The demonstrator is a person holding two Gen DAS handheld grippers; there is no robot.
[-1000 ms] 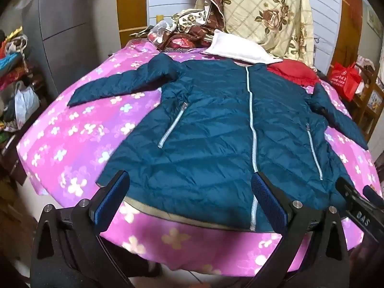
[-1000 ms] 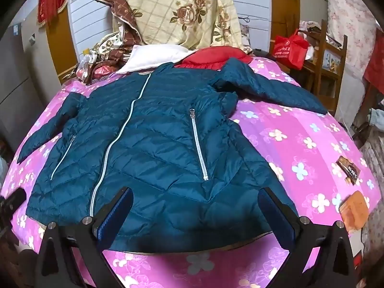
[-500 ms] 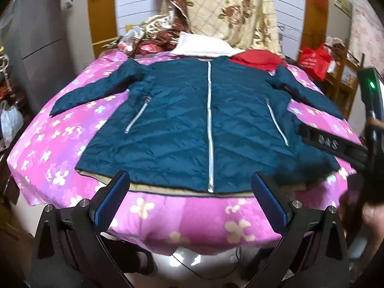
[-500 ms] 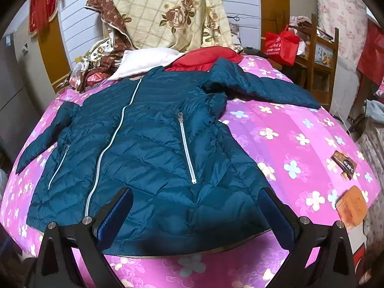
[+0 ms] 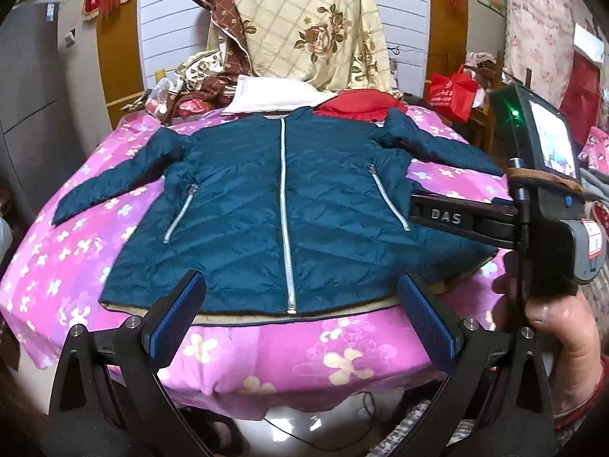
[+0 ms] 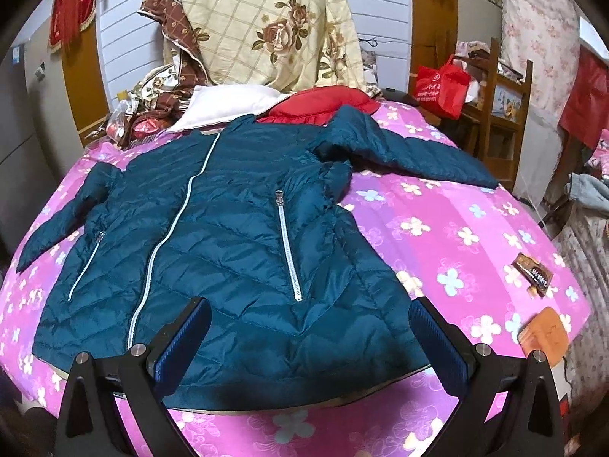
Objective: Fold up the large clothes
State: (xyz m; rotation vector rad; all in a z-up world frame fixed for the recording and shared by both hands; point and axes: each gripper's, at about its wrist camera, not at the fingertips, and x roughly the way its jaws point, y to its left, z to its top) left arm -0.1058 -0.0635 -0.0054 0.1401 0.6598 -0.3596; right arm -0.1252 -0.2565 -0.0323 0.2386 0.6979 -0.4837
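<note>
The teal puffer jacket (image 6: 228,251) lies flat, zipper lengthwise, on the bed (image 6: 475,228). Both grippers, left (image 5: 304,316) and right (image 6: 310,342), hover spread and empty; the right seems nearer the hem.

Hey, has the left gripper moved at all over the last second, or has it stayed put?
Yes. The left gripper has swung toward the person's right: the jacket's center zipper, formerly near its right finger, now sits between its fingers.
</note>
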